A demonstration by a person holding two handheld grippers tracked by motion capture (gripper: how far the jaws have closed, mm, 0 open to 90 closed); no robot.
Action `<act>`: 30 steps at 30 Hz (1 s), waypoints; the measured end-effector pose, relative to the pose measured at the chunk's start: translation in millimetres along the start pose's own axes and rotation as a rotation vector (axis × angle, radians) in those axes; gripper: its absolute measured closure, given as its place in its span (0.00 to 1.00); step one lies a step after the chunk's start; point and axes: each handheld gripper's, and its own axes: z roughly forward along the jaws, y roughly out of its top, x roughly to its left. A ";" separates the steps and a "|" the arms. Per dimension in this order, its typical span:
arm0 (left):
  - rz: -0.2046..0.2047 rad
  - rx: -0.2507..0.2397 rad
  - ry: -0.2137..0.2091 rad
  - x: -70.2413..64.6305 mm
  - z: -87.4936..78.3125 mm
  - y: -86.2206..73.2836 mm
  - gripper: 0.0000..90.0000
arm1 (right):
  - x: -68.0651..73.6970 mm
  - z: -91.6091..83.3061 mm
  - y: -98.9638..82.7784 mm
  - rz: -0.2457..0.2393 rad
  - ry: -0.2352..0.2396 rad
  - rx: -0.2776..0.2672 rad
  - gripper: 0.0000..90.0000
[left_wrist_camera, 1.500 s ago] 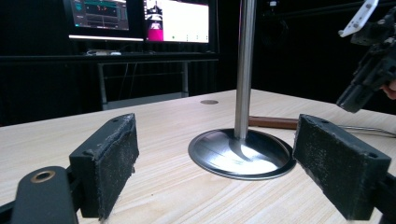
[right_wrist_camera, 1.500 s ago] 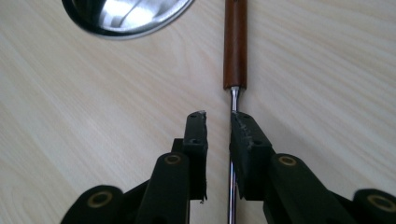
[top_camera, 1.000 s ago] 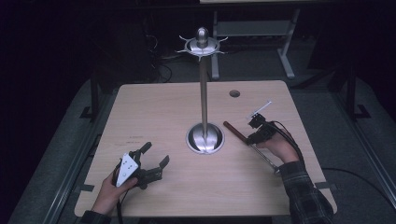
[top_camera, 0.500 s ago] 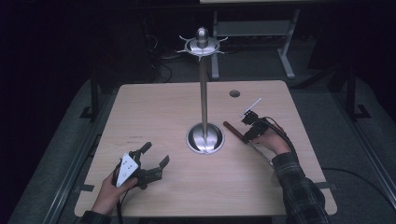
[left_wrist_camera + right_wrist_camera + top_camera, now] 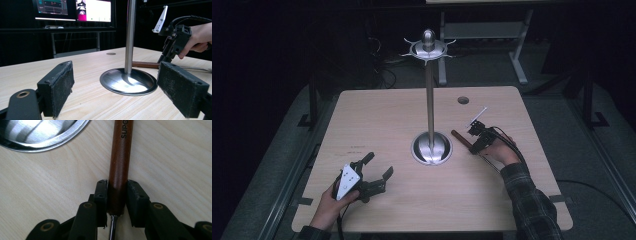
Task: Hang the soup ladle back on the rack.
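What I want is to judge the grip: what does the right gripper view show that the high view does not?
Right gripper view: the right hand-held gripper with its pads against both sides of the brown wooden tool handle, its jaws having just been closing; printed black letters on the handle; a thin metal shank leaving its end. High view: the tall silver metal stand with its hooked top, and the left hand-held gripper, open, near the front edge of the light wooden table. Both: the handle lying beside the stand's round base, on the table.
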 end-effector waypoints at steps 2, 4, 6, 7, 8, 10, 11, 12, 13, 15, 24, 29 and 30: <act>0.000 0.000 0.000 -0.1 0.0 0.0 0.15 | 0.2 -0.1 0.0 0.003 -0.001 0.000 0.79; -0.001 -0.001 0.000 -0.1 0.0 0.0 0.15 | 0.6 -0.1 0.0 0.006 -0.004 0.001 0.80; -0.001 -0.001 0.000 -0.1 0.0 0.0 0.15 | 0.7 -0.2 -0.1 0.012 -0.008 0.000 0.81; -0.002 -0.002 0.000 -0.2 0.1 0.0 0.15 | 0.5 -0.3 -0.2 0.016 -0.006 -0.001 0.81; -0.002 -0.002 0.000 -0.1 0.0 0.0 0.15 | 0.2 -0.2 -0.5 0.017 -0.008 -0.003 0.81; -0.002 -0.002 0.000 -0.1 0.0 0.0 0.15 | -0.2 -0.1 -0.7 0.018 -0.007 -0.005 0.81; -0.002 -0.002 0.000 -0.1 0.0 -0.1 0.15 | -0.7 -0.1 -0.8 0.016 -0.005 -0.006 0.81; -0.002 -0.003 0.000 -0.2 0.0 -0.1 0.15 | -0.8 -0.2 -0.8 0.018 -0.005 -0.006 0.81; -0.001 -0.003 0.000 -0.1 0.0 0.0 0.15 | -0.6 -0.4 -0.8 0.023 -0.006 -0.005 0.81; -0.001 -0.003 0.000 -0.1 0.0 0.0 0.15 | -0.6 -1.5 -1.0 0.020 -0.006 -0.009 0.81; 0.000 -0.003 0.000 -0.2 -0.1 0.0 0.15 | -3.1 -21.2 -7.8 0.038 0.005 -0.105 0.81; -0.001 -0.003 0.002 -0.2 0.0 0.0 0.15 | -4.0 -32.1 -14.8 0.065 0.004 -0.176 0.82; -0.001 -0.003 0.002 -0.2 0.0 0.0 0.15 | -3.6 -34.1 -16.2 0.071 0.002 -0.187 0.82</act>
